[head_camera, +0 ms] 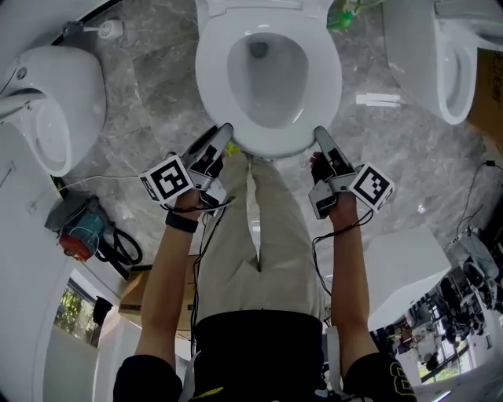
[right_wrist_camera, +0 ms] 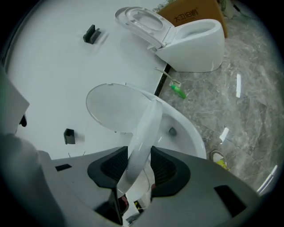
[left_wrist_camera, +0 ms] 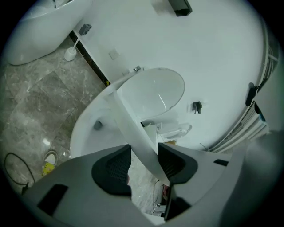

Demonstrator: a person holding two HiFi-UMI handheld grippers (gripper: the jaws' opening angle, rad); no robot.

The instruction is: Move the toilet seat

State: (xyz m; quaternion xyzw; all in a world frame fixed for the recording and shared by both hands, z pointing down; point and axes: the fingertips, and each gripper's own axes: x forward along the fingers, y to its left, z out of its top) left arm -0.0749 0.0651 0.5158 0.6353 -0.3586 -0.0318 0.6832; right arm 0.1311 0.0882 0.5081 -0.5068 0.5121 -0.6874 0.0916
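Observation:
The white toilet seat (head_camera: 212, 78) rings the bowl straight ahead of me in the head view. My left gripper (head_camera: 224, 135) holds the seat's front left edge and my right gripper (head_camera: 321, 137) holds its front right edge. In the left gripper view the seat (left_wrist_camera: 133, 128) runs slantwise between the pads of the left gripper (left_wrist_camera: 144, 162), and both pad tips touch it. In the right gripper view the right gripper (right_wrist_camera: 138, 166) clamps the seat (right_wrist_camera: 144, 133) between both pads. The seat's front stands raised off the bowl (right_wrist_camera: 186, 133). Behind it the lid (right_wrist_camera: 113, 106) is upright.
Another white toilet (head_camera: 55, 110) stands at the left and a third (head_camera: 456, 63) at the right, on a grey marble floor. A green brush (head_camera: 342, 17) lies beside the tank. A red tool with cable (head_camera: 75, 235) lies at lower left. My legs are close to the bowl's front.

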